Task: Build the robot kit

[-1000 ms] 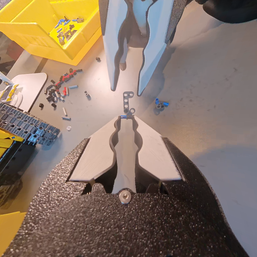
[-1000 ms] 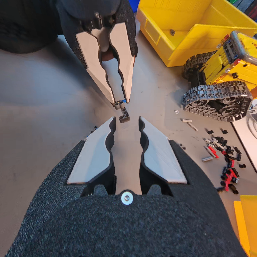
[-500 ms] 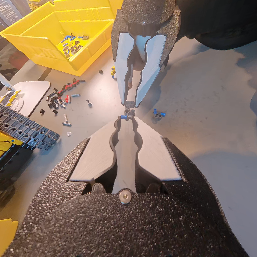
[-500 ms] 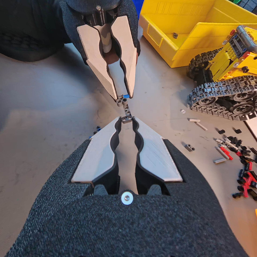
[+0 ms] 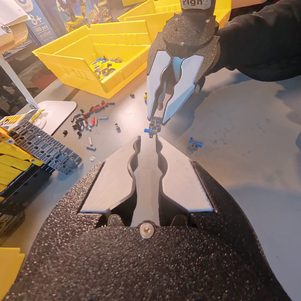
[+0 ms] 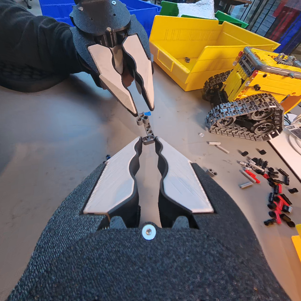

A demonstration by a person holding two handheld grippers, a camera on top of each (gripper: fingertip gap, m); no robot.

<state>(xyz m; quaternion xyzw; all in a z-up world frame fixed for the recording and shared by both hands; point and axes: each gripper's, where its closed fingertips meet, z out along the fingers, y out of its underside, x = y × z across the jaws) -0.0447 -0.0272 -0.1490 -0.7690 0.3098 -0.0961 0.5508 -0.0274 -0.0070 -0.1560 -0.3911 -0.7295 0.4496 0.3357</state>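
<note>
While the two grippers are meeting nose to nose at mid-frame, I am watching the right gripper (image 6: pixel 148 140) clenching its tips on the two-hole foot of a dark grey beam (image 6: pixel 147 130). The beam is seemingly hanging clear of the table (image 6: pixel 48 162). The left gripper (image 6: pixel 144 112) is reaching in from the top of the right wrist view. Its tips are flanking the beam's far end beside a blue pin (image 6: pixel 147 113); I cannot tell whether they are pinching it or merely bracketing it. Taking opposite ends, I judge, is steadying so small a part.

Loose pins (image 6: pixel 276 195), a tracked yellow model (image 6: pixel 244 114) and a yellow bin (image 6: pixel 179 65) are sitting at right.

Writing is showing on printed boxes (image 5: pixel 42 29) at upper left of the left wrist view, and on a label (image 5: pixel 193 3) atop the right gripper; I am leaving both unread.
</note>
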